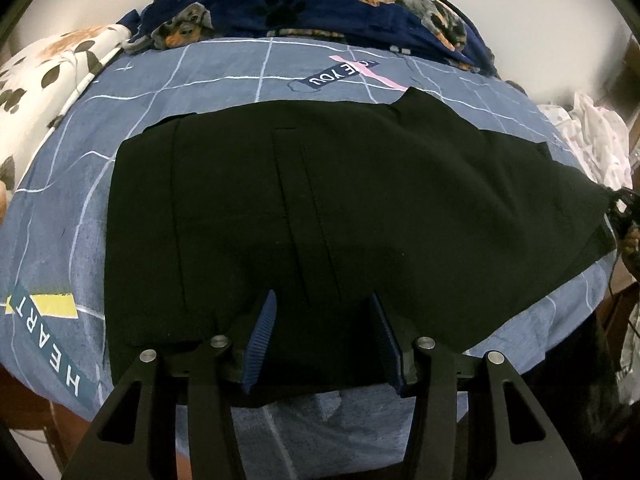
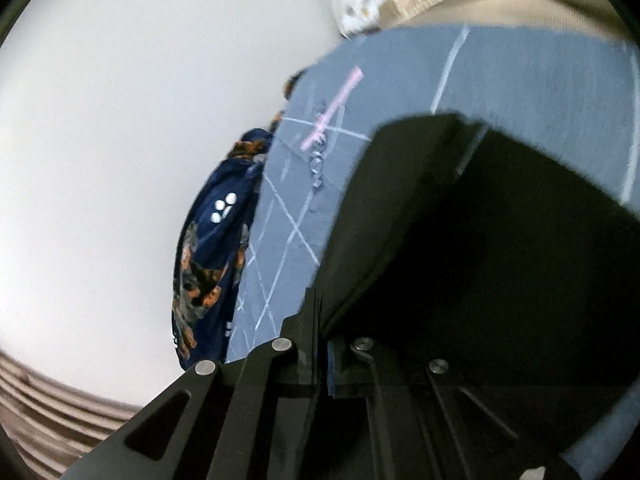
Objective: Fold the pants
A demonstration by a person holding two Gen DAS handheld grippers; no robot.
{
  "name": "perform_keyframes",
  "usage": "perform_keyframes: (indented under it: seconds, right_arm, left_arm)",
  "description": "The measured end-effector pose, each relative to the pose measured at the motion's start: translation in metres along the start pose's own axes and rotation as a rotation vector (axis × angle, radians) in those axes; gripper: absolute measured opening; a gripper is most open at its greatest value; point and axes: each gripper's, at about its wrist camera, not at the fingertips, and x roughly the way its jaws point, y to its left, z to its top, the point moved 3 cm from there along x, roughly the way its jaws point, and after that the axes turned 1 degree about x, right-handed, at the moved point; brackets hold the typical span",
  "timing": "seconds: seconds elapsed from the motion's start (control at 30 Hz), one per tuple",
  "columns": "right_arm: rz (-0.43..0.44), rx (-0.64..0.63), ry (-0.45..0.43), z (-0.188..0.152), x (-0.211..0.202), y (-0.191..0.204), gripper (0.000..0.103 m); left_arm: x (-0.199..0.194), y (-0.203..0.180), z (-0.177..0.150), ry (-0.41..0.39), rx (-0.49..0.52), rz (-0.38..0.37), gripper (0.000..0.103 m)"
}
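Note:
Black pants (image 1: 320, 208) lie partly folded on a blue-grey bedsheet (image 1: 72, 208) with white grid lines. My left gripper (image 1: 324, 304) is open, its blue ribbed fingers (image 1: 262, 332) standing over the pants' near edge with cloth between them. In the right wrist view my right gripper (image 2: 320, 304) is shut on an edge of the black pants (image 2: 460, 260) and holds that part lifted off the sheet (image 2: 400, 80). The right end of the pants rises toward the right edge of the left wrist view.
A navy dog-print blanket (image 1: 320, 0) is bunched at the back of the bed, also in the right wrist view (image 2: 212, 248). A white floral pillow (image 1: 52, 68) lies at the back left. White patterned cloth (image 1: 592, 136) sits off the bed's right side.

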Motion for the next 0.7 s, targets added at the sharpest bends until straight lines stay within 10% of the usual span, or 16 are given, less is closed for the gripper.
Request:
perform_keyframes:
  seconds: [0.7]
  right_arm:
    - [-0.053,0.167,-0.043,-0.02,-0.072,-0.079,0.004]
  left_arm:
    - [-0.001,0.0,-0.001,-0.003,0.016,-0.013,0.051]
